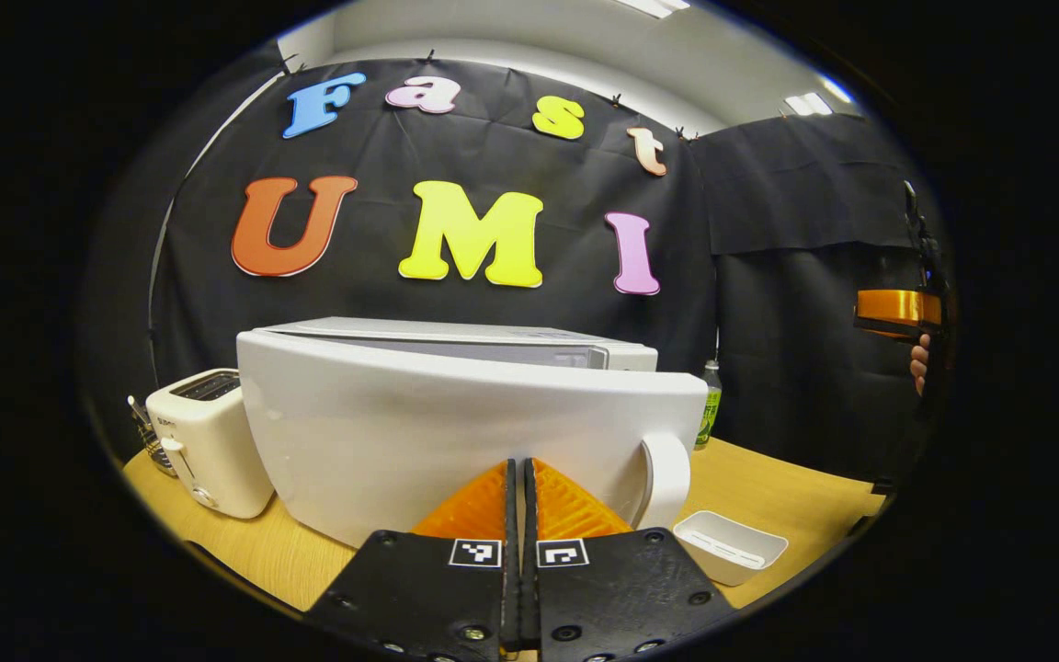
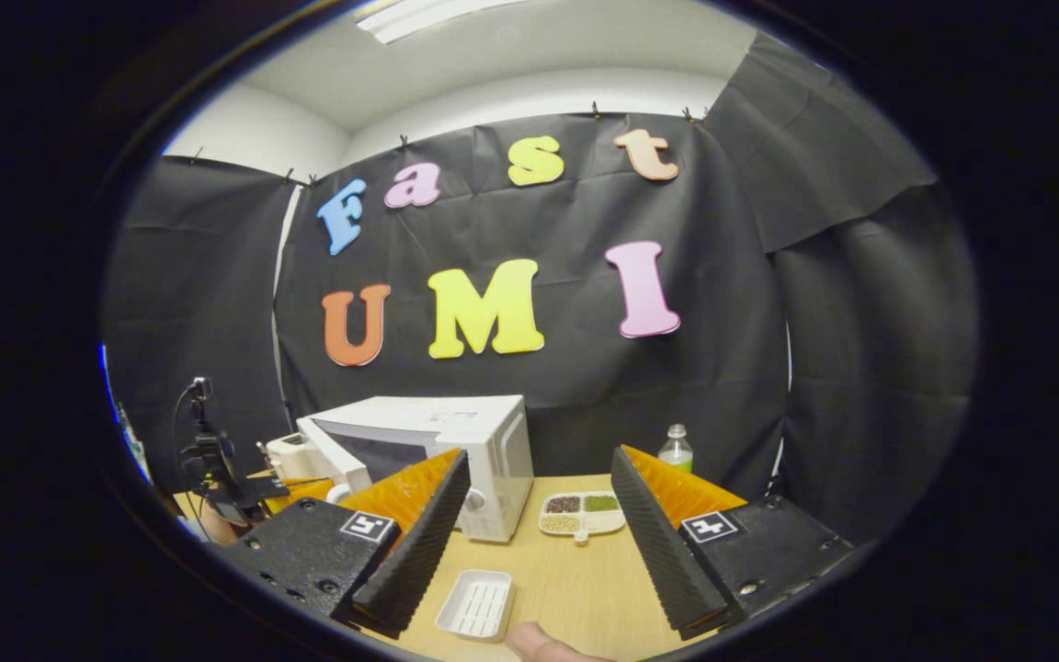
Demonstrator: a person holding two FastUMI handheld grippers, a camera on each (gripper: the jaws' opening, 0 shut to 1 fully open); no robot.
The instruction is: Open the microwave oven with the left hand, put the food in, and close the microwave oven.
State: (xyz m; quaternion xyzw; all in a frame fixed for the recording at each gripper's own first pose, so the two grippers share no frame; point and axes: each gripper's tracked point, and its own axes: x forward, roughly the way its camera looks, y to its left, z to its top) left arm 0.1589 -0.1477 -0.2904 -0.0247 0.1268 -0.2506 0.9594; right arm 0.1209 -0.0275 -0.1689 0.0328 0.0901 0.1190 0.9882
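microwave door just beyond left gripper, possibly touching

Ahead of my left jaws, the microwave door hides the oven cavity; the rack is cut off behind the toaster. Beyond my right jaws, the divided dish holds contents too small to identify. A fingertip is cropped below.

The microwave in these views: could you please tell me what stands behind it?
Behind the microwave hangs the booth's black cloth. A toaster stands beside it. Its door is swung out, covering the cavity.
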